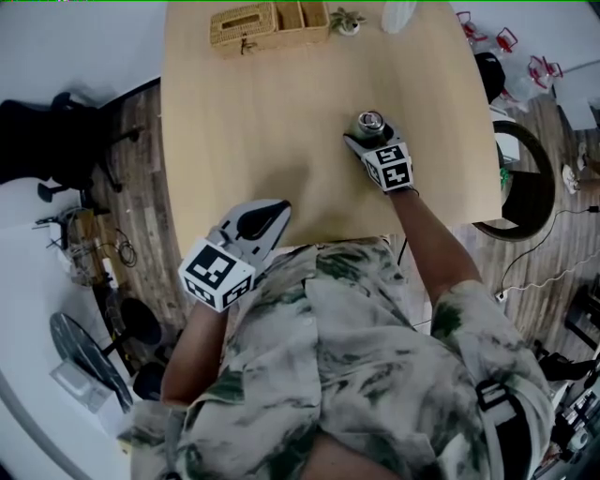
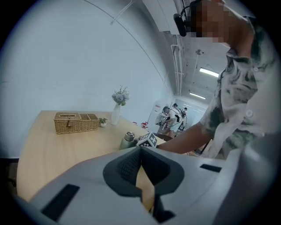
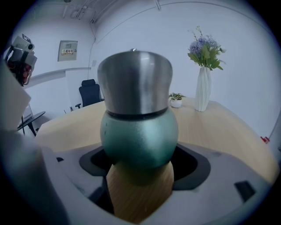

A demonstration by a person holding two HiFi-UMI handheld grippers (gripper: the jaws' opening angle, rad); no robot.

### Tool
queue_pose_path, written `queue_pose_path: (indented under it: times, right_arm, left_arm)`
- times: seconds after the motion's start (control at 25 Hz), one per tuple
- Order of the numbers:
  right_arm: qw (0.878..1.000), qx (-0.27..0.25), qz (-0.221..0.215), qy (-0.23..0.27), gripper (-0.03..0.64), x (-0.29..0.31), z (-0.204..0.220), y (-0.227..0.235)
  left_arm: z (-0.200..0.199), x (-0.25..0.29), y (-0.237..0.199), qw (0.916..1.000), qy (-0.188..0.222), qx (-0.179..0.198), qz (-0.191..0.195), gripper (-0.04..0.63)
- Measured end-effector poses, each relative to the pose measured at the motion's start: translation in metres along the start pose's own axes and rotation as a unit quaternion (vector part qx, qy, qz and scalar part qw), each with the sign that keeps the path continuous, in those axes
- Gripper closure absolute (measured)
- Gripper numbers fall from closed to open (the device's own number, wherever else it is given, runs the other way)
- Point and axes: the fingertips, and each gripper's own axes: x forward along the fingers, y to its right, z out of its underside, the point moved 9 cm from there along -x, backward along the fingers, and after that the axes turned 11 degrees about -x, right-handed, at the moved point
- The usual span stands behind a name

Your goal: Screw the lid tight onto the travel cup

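Near front edge of table (image 1: 234,141): left gripper (image 1: 279,210), jaws pressed together, nothing held. Mid-table, further right: green travel cup (image 1: 372,122), upright, silver lid (image 3: 134,81) on top. Right gripper (image 1: 366,140) clamped round cup's rounded body. Far edge: wicker basket (image 1: 267,25), white vase (image 3: 203,90).

The right tongs (image 3: 139,163) are hiding the base of the travel cup (image 3: 138,132); beyond it, the white vase (image 1: 398,14) is getting cut off.
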Motion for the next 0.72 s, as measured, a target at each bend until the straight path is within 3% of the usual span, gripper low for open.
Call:
queue_pose_path:
  times: [0.72]
  right_arm:
    - [0.997, 0.015, 0.015, -0.077, 0.219, -0.071, 0.050, -0.044]
  left_arm:
    - [0.031, 0.011, 0.011, 0.9978, -0.016, -0.002, 0.064, 0.572]
